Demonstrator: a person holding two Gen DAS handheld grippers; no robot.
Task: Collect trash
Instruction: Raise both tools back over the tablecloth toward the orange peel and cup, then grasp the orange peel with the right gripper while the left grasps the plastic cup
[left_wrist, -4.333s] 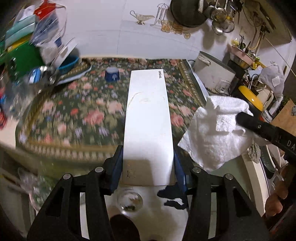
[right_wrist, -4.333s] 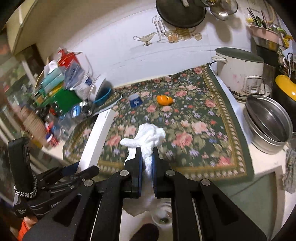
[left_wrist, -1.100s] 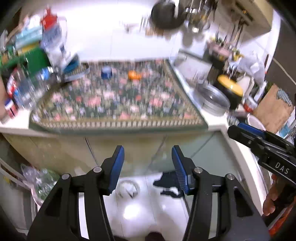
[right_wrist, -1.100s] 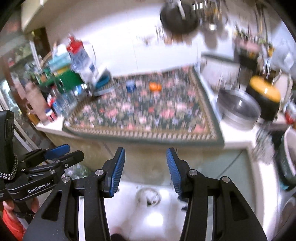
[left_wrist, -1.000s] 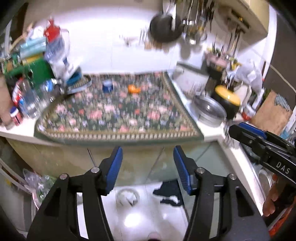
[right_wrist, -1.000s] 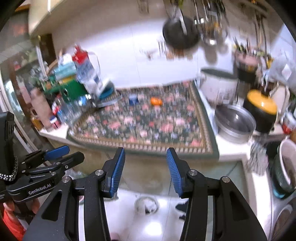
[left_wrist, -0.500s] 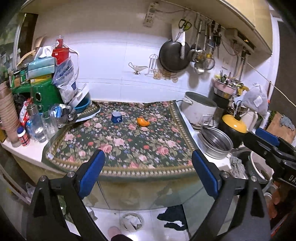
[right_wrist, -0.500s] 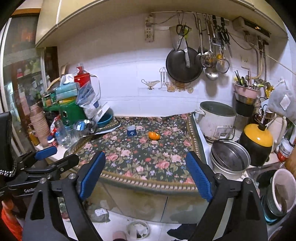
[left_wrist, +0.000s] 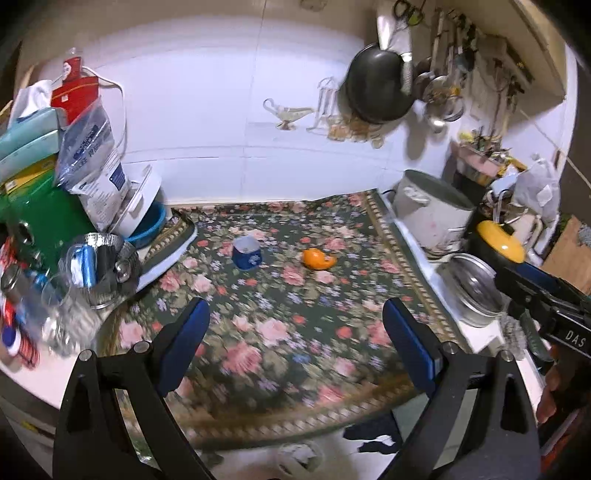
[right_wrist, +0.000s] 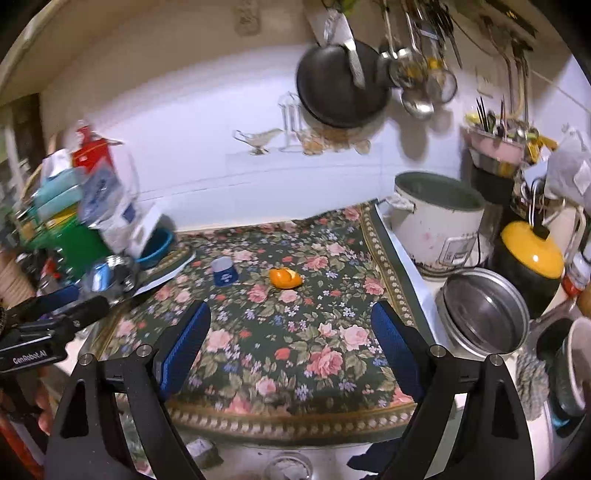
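Both the left hand-held gripper (left_wrist: 295, 343) and the right hand-held gripper (right_wrist: 290, 341) stand wide and empty. On the tabletop (right_wrist: 295, 354) lie an orange peel (right_wrist: 284, 278) and a blue cup (right_wrist: 224, 272), near each other. Both look light; the peel is probably soft, so pinch it across its curled edge.

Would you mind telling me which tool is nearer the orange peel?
Neither is clearly nearer. The left tool and right tool both hang open, short of the orange peel.
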